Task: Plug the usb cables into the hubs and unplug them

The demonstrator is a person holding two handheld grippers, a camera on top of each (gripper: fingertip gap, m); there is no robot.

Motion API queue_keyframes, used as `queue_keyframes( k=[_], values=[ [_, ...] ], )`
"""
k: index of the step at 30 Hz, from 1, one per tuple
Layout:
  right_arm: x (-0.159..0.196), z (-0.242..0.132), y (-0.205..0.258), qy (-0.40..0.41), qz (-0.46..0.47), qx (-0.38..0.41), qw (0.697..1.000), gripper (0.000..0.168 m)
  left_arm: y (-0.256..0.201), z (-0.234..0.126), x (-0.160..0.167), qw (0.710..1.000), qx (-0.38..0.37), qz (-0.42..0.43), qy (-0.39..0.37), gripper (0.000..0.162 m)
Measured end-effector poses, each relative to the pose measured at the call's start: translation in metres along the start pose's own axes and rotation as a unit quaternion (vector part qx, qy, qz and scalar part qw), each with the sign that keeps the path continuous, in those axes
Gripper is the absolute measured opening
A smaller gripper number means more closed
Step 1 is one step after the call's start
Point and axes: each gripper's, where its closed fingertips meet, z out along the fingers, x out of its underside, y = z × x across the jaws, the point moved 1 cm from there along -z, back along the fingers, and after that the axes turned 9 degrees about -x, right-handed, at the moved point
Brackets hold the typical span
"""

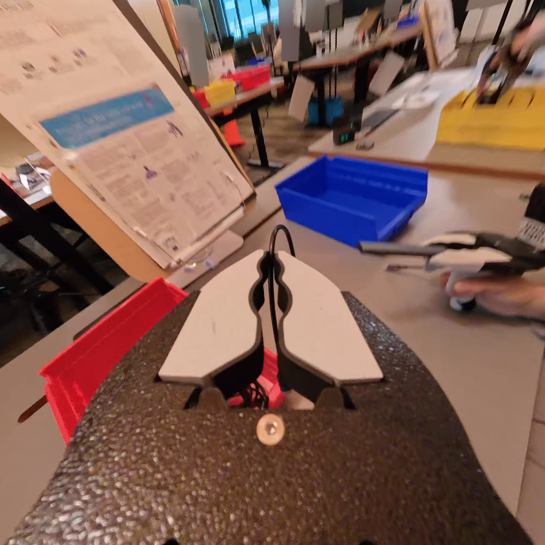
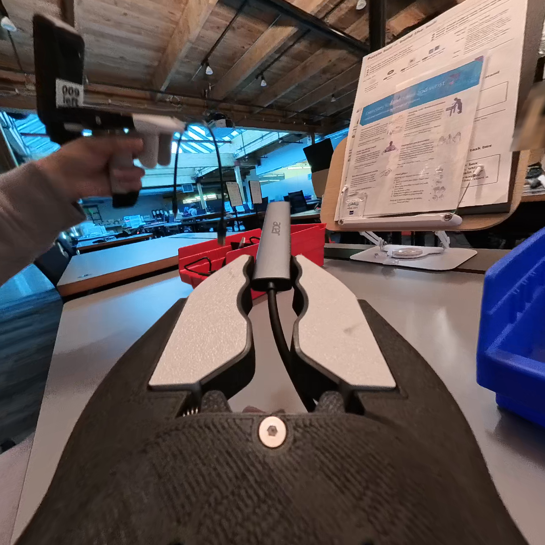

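Observation:
My left gripper (image 1: 269,255) is shut on a thin black usb cable (image 1: 273,298), which loops up past the fingertips. In the right wrist view the left gripper (image 2: 177,125) is held high at the upper left. The cable (image 2: 219,177) hangs from it in a loop, and one plug end (image 2: 221,236) dangles over the red bin (image 2: 306,239). My right gripper (image 2: 272,259) is shut on a grey usb hub (image 2: 272,233) that points forward; the hub's own black lead (image 2: 274,312) runs back between the fingers. The right gripper (image 1: 427,250) and the hub (image 1: 392,249) also show in the left wrist view.
The red bin (image 1: 97,354) holds more black cables and lies under my left gripper. A blue bin (image 1: 354,206) stands on the grey table (image 2: 413,309) to the right. A document stand with printed sheets (image 2: 413,132) is at the table's far edge. Spacing between my two grippers at the tips: around 25 centimeters.

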Motion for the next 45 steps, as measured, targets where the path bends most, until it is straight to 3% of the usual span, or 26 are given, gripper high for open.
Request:
queue_keyframes(
  k=[4, 9, 14, 16, 18, 20, 22, 26, 31, 33, 39, 42, 45],
  values=[
    [-0.003, -0.003, -0.004, -0.014, 0.014, 0.005, 1.0, 0.023, -0.054, 0.027, 0.05, 0.992, 0.0, 0.12, 0.024, 0.003],
    [-0.004, -0.004, -0.003, -0.019, 0.014, 0.001, 1.0, 0.024, -0.145, 0.024, 0.11, 0.939, 0.096, 0.326, -0.061, 0.002],
    [-0.002, -0.002, 0.0, -0.008, 0.002, -0.003, 1.0, 0.023, -0.174, -0.001, 0.181, 0.922, 0.208, 0.326, 0.012, 0.005],
    [0.0, 0.0, 0.002, -0.001, -0.004, -0.007, 1.0, 0.023, -0.165, -0.011, 0.203, 0.926, 0.218, 0.301, 0.07, 0.021],
    [0.001, 0.001, 0.004, 0.004, -0.009, -0.007, 1.0, 0.023, -0.151, -0.021, 0.217, 0.932, 0.216, 0.266, 0.118, 0.027],
    [0.001, 0.002, 0.004, 0.007, -0.011, -0.009, 1.0, 0.023, -0.131, -0.023, 0.218, 0.953, 0.17, 0.206, 0.147, 0.032],
    [0.001, 0.002, 0.004, 0.008, -0.011, -0.007, 1.0, 0.023, -0.109, -0.015, 0.212, 0.971, 0.074, 0.125, 0.19, 0.03],
    [0.001, 0.002, 0.003, 0.008, -0.007, -0.007, 1.0, 0.024, -0.115, 0.004, 0.213, 0.962, -0.013, -0.057, 0.268, 0.038],
    [0.001, 0.001, 0.005, 0.005, -0.012, -0.01, 1.0, 0.023, -0.109, 0.025, 0.243, 0.928, -0.07, -0.079, 0.356, 0.046],
    [0.0, 0.001, 0.004, 0.003, -0.01, -0.01, 1.0, 0.023, -0.11, 0.035, 0.244, 0.93, -0.066, -0.101, 0.347, 0.04],
    [0.0, 0.001, 0.004, 0.003, -0.006, -0.012, 1.0, 0.023, -0.098, 0.044, 0.23, 0.955, -0.069, -0.014, 0.288, 0.005],
    [0.0, 0.001, 0.004, 0.002, -0.007, -0.012, 1.0, 0.023, -0.06, 0.04, 0.18, 0.965, -0.174, 0.083, 0.179, 0.005],
    [0.0, 0.0, 0.003, 0.0, -0.003, -0.011, 1.0, 0.023, -0.053, 0.028, 0.126, 0.932, -0.242, 0.258, 0.077, 0.005]
  ],
)
